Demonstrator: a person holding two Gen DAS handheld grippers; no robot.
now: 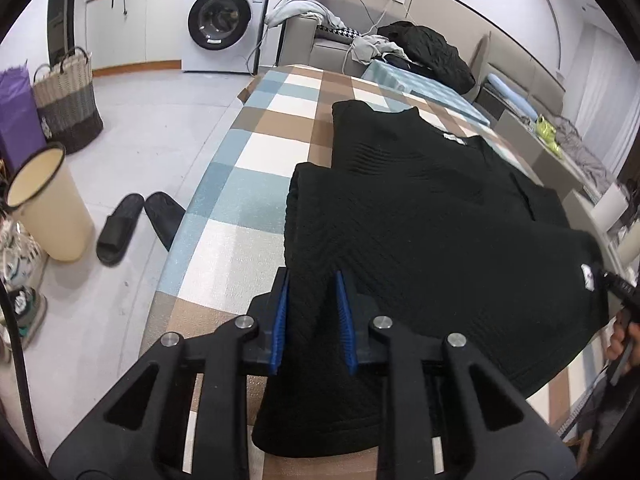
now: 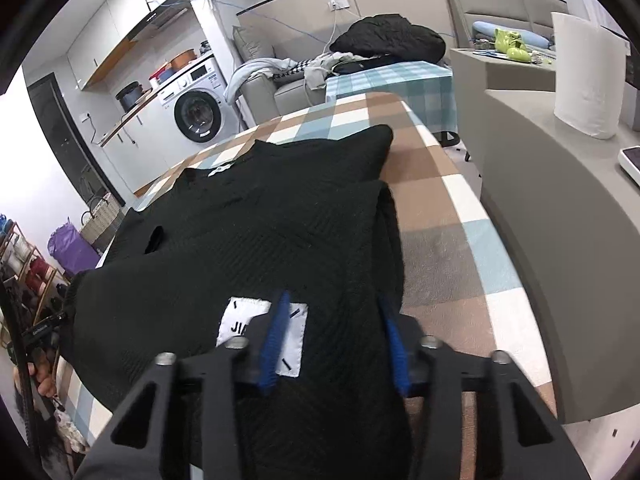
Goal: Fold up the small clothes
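On table (image 1: 256, 152): one black garment (image 1: 420, 208).

Readable text: one patch only.
You can read "JI" on the white patch (image 2: 262, 334) sewn to the black garment (image 2: 248, 232); the rest is hidden.

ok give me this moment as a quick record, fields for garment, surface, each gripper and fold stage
garment: black knit top, spread flat, both sleeves folded in, white patch near the hem
surface: checked tablecloth in blue, brown and white
left gripper: blue pads pinching the hem at the garment's left corner
right gripper: at the hem's right corner, fabric between the pads, one finger over the patch; grip not clear
fold stage: sleeves in, bottom-to-top fold not yet made
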